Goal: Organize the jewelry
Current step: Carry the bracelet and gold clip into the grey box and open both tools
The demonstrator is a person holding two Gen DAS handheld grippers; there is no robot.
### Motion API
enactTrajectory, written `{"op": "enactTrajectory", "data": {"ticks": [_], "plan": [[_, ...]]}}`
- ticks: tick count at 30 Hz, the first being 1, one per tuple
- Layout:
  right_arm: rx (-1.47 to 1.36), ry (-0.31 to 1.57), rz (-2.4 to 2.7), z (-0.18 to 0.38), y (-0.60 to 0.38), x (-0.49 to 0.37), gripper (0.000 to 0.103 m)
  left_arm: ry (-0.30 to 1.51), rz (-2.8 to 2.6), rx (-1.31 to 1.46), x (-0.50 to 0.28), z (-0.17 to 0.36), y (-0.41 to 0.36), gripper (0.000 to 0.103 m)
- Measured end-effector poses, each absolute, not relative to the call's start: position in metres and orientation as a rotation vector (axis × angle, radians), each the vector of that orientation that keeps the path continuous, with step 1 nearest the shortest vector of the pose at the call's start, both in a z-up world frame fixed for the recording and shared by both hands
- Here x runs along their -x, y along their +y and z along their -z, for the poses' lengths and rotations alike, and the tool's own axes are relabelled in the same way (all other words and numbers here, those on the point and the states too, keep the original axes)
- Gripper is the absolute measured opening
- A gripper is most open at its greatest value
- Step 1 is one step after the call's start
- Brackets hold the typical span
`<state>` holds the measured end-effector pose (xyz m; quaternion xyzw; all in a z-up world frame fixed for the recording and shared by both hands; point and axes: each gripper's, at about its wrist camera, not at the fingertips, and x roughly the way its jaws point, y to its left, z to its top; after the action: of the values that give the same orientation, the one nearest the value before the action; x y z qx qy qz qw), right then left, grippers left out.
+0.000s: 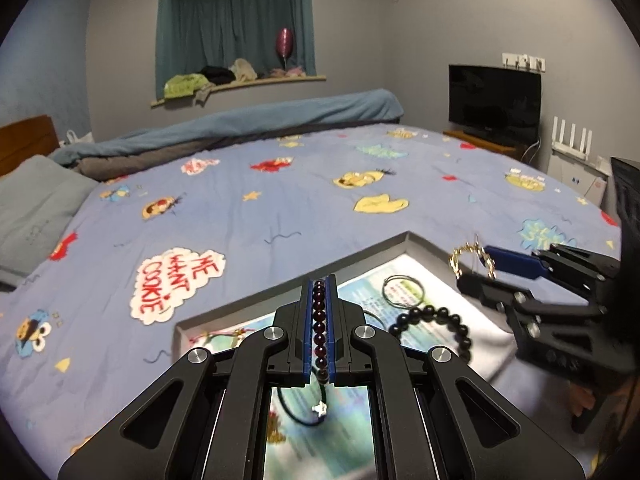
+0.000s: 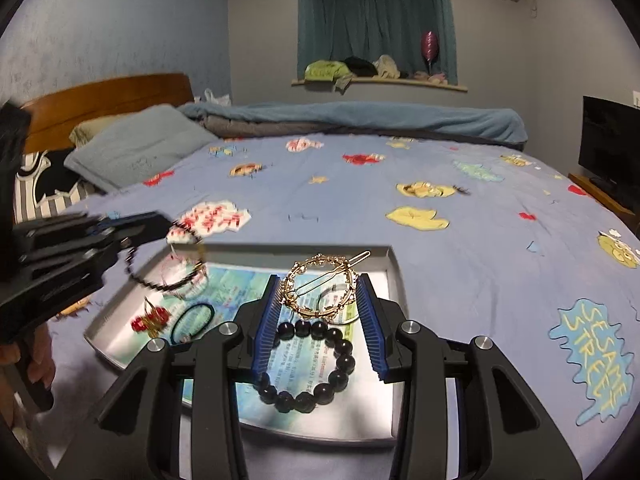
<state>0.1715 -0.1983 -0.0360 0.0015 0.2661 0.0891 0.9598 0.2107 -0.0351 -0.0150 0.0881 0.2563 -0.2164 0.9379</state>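
A grey metal tray (image 2: 382, 258) with a printed paper liner lies on the bed. My left gripper (image 1: 319, 280) is shut on a dark red bead bracelet (image 1: 319, 320) and holds it above the tray; it hangs blurred in the right wrist view (image 2: 160, 280). My right gripper (image 2: 320, 284) holds a round gold hair clip (image 2: 318, 286) between its blue pads (image 2: 370, 320), above the tray; the clip also shows in the left wrist view (image 1: 472, 258). A black bead bracelet (image 2: 310, 364) lies on the tray, also seen in the left wrist view (image 1: 432, 324).
On the tray also lie a red-and-gold ornament (image 2: 150, 320), a black hair tie (image 2: 192, 320) and a thin wire ring (image 1: 403, 293). The bed has a blue cartoon sheet (image 2: 360, 208), a pillow (image 2: 140, 144) and a rolled duvet (image 2: 360, 118). A TV (image 1: 494, 100) stands at the right.
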Motion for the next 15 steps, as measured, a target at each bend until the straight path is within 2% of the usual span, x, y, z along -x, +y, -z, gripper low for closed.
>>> {"op": "enactTrajectory", "data": {"ticks": [7,15], "plan": [[0.03,0.668,-0.208,0.057,-0.189,-0.195,0.038,0.641,0.414,-0.145,-0.26,0.044,-0.042,0.006],[0.041,0.744,-0.22,0.071,-0.185,-0.202,0.038,0.723,0.363,-0.115,-0.273,0.056,-0.033,0.006]]}}
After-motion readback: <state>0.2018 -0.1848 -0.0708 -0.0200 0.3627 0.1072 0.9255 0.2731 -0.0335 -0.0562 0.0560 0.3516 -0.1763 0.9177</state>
